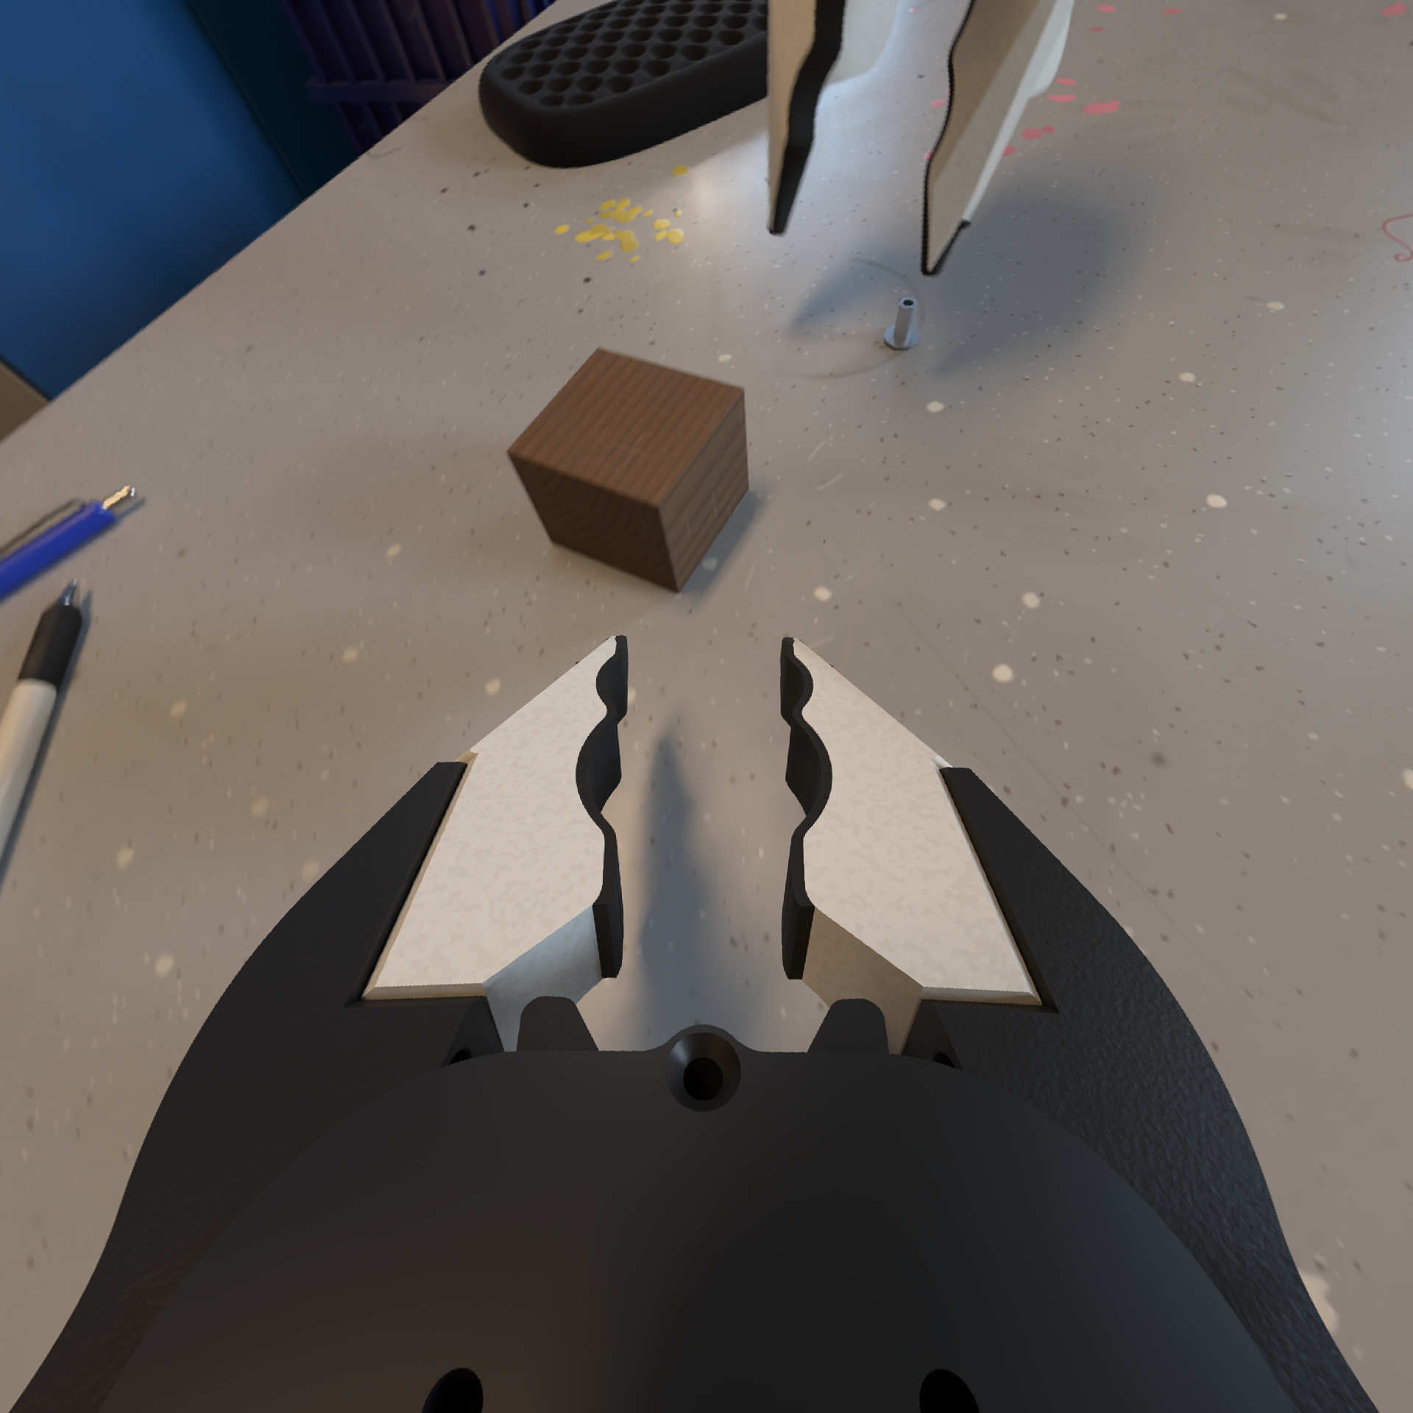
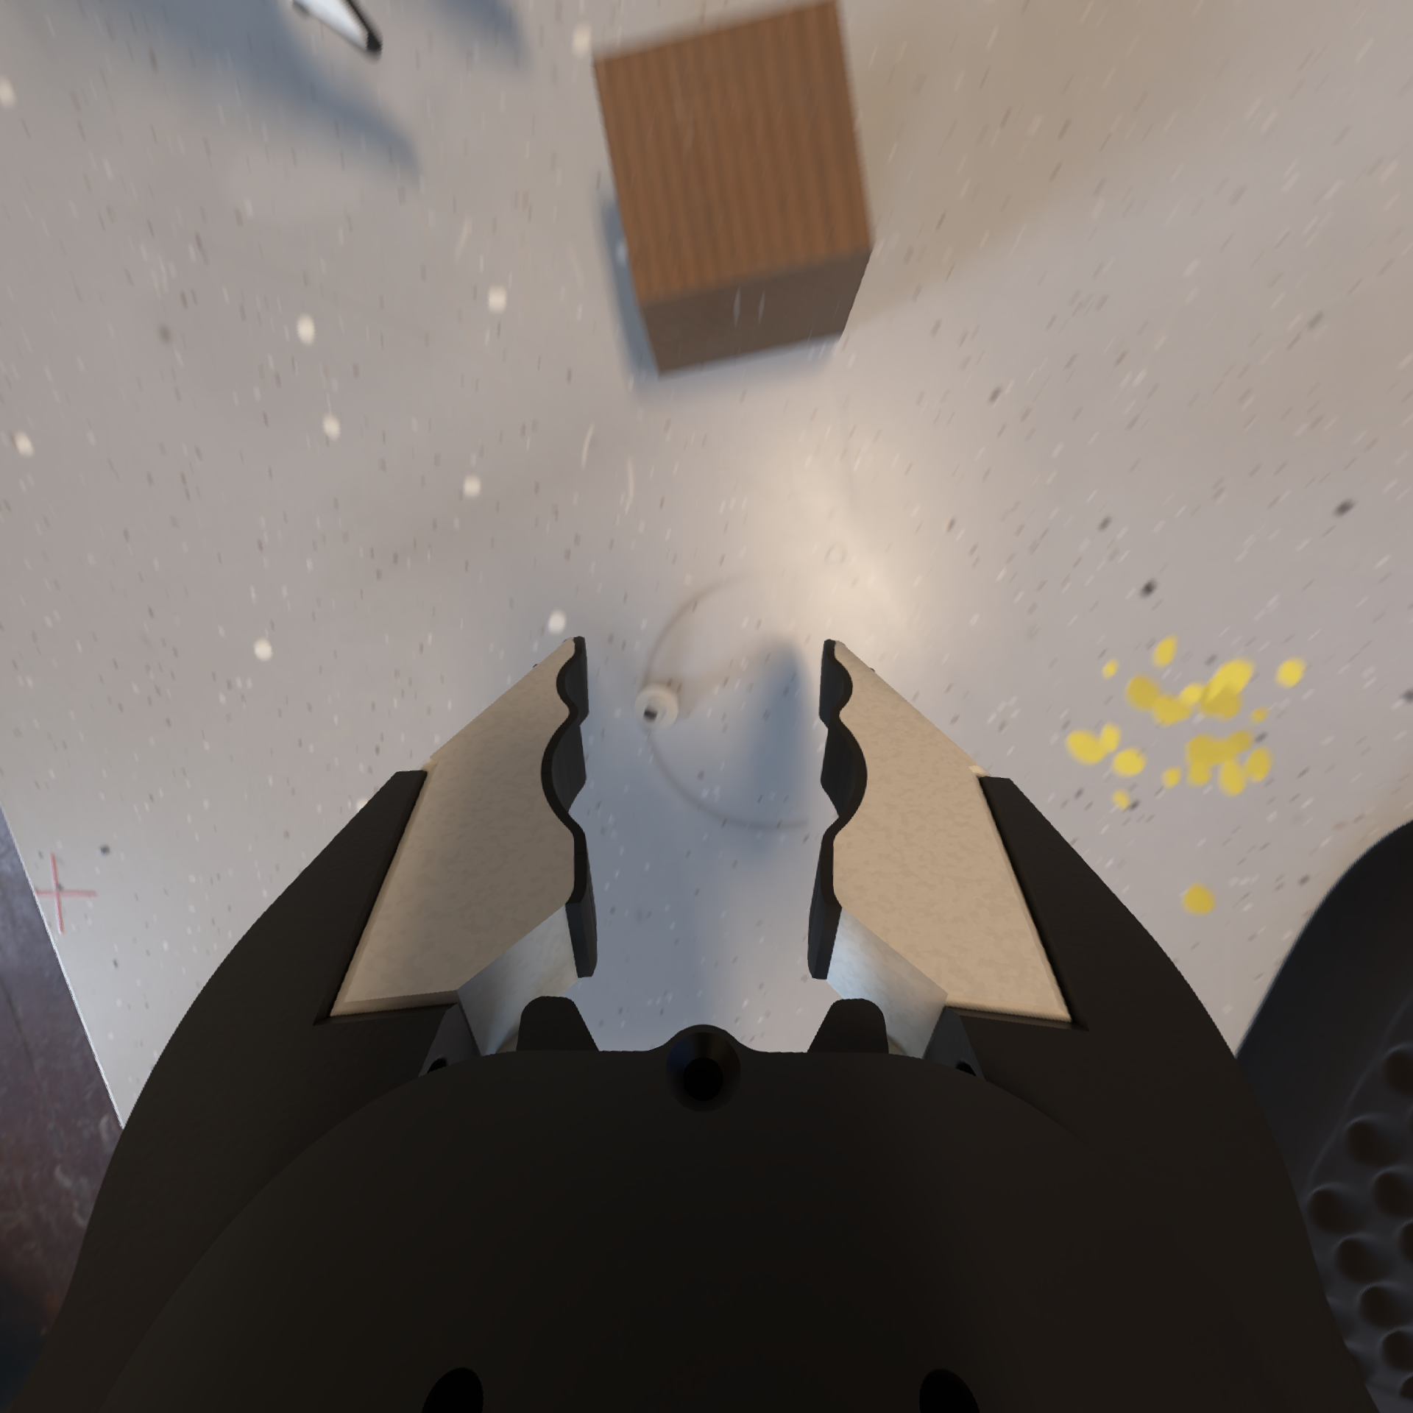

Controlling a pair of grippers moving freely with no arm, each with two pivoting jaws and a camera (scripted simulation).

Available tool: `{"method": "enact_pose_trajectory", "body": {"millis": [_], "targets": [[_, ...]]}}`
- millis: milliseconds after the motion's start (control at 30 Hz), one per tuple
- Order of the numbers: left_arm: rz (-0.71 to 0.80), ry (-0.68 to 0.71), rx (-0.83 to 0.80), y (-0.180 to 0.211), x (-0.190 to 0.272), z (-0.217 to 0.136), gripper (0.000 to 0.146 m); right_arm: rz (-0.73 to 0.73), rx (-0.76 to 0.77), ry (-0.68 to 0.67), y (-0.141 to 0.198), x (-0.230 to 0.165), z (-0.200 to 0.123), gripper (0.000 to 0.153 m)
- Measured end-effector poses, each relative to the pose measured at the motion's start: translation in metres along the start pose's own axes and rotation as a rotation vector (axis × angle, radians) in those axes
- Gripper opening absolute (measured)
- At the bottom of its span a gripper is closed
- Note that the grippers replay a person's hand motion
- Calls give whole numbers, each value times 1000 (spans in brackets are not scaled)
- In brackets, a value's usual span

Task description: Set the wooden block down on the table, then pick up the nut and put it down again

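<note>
The brown wooden block [image 1: 638, 466] rests on the grey speckled table [image 1: 1070, 612], just ahead of my left gripper [image 1: 703, 650], which is open and empty. The small silver nut [image 1: 902, 323] stands upright on the table beyond the block. My right gripper [image 1: 856, 248] hangs above the nut, fingers pointing down, open and empty. In the right wrist view the gripper [image 2: 700, 650] looks down on the nut [image 2: 657, 702], which lies near the left fingertip, below the jaws. The block [image 2: 734, 191] lies farther ahead.
A black perforated pad [image 1: 635, 76] lies at the far table edge and shows in the right wrist view [image 2: 1361, 1147]. A blue pen [image 1: 61, 535] and a black-and-white pen [image 1: 34, 688] lie at the left. Yellow paint spots [image 1: 627, 229] mark the table.
</note>
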State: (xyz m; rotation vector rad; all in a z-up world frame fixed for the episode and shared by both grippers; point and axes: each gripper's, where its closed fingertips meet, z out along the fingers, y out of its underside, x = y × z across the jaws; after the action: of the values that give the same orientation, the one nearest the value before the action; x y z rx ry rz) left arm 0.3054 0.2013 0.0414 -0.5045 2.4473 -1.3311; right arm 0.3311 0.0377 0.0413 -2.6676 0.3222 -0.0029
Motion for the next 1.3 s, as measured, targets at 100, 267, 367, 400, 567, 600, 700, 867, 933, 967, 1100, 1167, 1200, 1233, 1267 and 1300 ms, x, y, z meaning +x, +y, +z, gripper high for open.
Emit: {"method": "enact_pose_trajectory", "body": {"millis": [100, 267, 367, 400, 567, 600, 700, 867, 933, 967, 1100, 1167, 1200, 1233, 1267, 1300], "targets": [[42, 20, -12, -12, 4, 16, 40, -27, -44, 3, 28, -10, 3, 57], [33, 26, 7, -32, 4, 32, 42, -69, -15, -12, 43, -19, 6, 50], [45, 52, 59, -45, 16, 34, 41, -101, 7, 3, 39, -20, 11, 39], [57, 63, 57, -46, 22, 36, 41, -109, -2, 0, 39, -21, 12, 35], [156, 8, -2, -38, 33, 44, 40, -133, -20, 0, 33, -20, 19, 21], [161, 7, -11, -36, 33, 45, 40, -135, -28, 4, 33, -20, 20, 19], [147, 21, -7, -34, 34, 45, 40, -125, -33, -4, 33, -20, 20, 14], [119, 31, 2, -33, 28, 41, 41, -114, -21, -15, 32, -19, 21, 7], [94, 46, 10, -33, 27, 38, 41, -110, -5, -20, 31, -19, 21, 7], [78, 60, 21, -35, 28, 36, 41, -103, 7, -20, 31, -18, 20, 7], [46, 129, 38, -37, 37, 35, 41, -77, 88, -54, 23, -17, 12, 7], [62, 108, 16, -33, 35, 37, 41, -56, 87, 4, 24, -3, 12, 7], [71, 95, 4, -31, 34, 38, 41, -41, 68, 61, 27, 6, 13, 7], [79, 85, -5, -30, 33, 39, 41, -24, 46, 95, 30, 13, 14, 7], [83, 81, -7, -30, 33, 39, 41, -5, 32, 120, 32, 19, 15, 7], [83, 81, -6, -30, 33, 39, 41, 21, 24, 150, 33, 25, 16, 7]]}}
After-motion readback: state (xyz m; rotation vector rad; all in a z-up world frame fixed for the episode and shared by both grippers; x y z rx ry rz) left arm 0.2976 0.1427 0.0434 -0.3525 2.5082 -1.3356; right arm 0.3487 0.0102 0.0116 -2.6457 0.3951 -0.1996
